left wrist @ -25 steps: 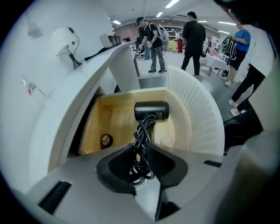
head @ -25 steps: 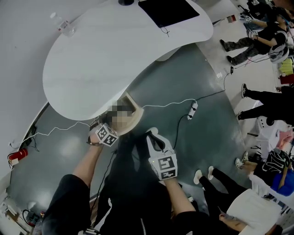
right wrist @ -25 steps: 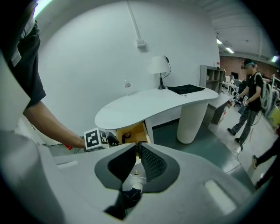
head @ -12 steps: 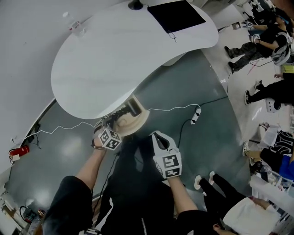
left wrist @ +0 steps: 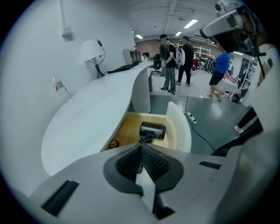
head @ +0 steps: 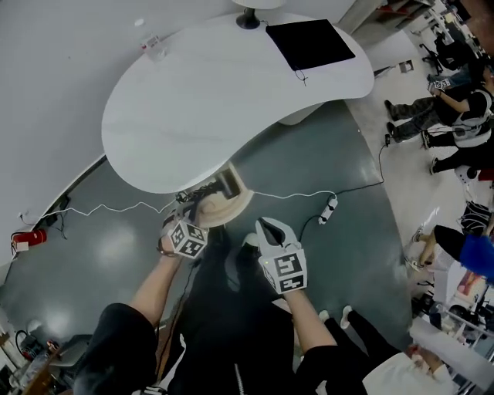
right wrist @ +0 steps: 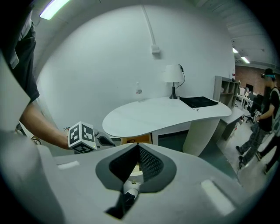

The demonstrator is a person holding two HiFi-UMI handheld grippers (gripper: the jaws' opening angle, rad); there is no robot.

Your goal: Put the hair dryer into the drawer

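Observation:
The black hair dryer point(left wrist: 152, 130) lies on the wooden floor of the open drawer point(left wrist: 127, 131) under the white table point(head: 224, 100), with its cord trailing toward me. From the head view the hair dryer point(head: 227, 183) shows as a dark cylinder inside the drawer point(head: 235, 207). My left gripper point(head: 185, 204) hovers at the drawer's near left corner. Its jaws have just been closing and now meet, with nothing seen between them point(left wrist: 141, 145). My right gripper point(head: 267, 226) hangs to the right of the drawer front, shut and empty point(right wrist: 137, 145).
A black mat point(head: 310, 44), a lamp base point(head: 247, 21) and a small bottle point(head: 152, 46) stand on the table. A white cable and power strip point(head: 326, 210) lie on the grey floor. People stand and sit at the right point(head: 455, 108).
My left gripper has lifted a little above the drawer's near corner. The right gripper has drifted slightly up. The hair dryer stays in the drawer.

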